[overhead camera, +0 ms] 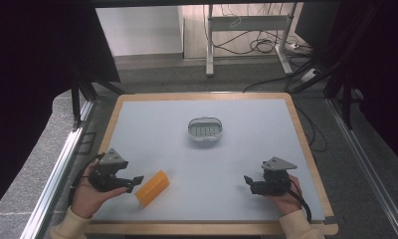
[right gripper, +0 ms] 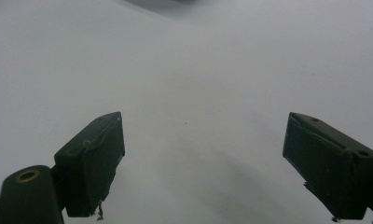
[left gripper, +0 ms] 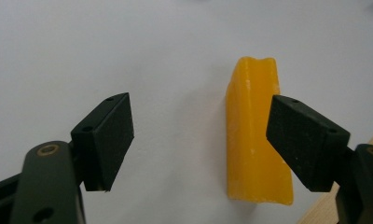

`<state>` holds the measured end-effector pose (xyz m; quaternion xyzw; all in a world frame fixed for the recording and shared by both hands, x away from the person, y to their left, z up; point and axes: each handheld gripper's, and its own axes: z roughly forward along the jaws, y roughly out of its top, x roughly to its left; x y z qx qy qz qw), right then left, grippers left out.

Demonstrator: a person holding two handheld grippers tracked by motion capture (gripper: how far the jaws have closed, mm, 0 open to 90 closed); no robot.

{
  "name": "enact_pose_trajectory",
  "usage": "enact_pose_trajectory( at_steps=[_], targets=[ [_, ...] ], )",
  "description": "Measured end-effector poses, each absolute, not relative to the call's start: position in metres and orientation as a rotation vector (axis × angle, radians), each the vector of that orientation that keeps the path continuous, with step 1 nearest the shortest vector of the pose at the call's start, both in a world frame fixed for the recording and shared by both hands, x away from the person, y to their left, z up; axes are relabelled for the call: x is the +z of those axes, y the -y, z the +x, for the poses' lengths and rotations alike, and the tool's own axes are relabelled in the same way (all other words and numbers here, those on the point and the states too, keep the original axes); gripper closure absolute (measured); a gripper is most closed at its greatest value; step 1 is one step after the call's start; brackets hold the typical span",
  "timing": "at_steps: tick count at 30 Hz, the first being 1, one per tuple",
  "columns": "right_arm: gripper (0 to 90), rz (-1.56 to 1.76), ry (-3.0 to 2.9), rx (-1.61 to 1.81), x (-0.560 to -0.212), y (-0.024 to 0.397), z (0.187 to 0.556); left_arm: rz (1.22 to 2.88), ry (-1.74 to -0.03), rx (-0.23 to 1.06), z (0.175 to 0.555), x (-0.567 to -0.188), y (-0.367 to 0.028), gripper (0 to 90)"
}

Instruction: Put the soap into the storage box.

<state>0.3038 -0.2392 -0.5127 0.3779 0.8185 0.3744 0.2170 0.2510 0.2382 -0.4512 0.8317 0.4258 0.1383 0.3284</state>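
Lying near the front left corner of the surface (overhead camera: 152, 124), the yellow block (overhead camera: 152, 188) is set at a slant, one end pointing away toward the middle. The left claw (overhead camera: 132, 183) is held low just beside its near end, jaws spread wide and released, nothing gripped between them. In the left gripper view the yellow block (left gripper: 254, 140) is seen lengthwise, its long side running away from the camera; one jaw is placed in front of its far flank while the other stands well off over bare surface. That alignment is judged to be deliberate: the jaws are turned so that the narrow width of the block, not its length, can be spanned. The block is not yet centred between them, so a sideways shift is probably needed before closing.

The right claw (overhead camera: 248, 182) is kept at the front right of the surface, well apart from the block, its jaws also released and empty; in the right gripper view, plain surface (right gripper: 184, 93) is seen between them. It is apparently parked out of the way while the left side works.

A small oval basket (overhead camera: 205, 128) with a slotted floor is placed near the middle, beyond the block, and is judged a likely destination. It is empty.
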Motion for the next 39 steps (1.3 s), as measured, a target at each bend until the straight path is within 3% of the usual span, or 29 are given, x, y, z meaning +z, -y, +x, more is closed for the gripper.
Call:
enact_pose_trajectory(
  at_steps=[39],
  targets=[
    [12.8,1.031,-2.271,1.026,-0.512,0.239,0.303,2.358,-1.068,0.319,0.259,-0.480,-0.186,27.2]
  ],
)
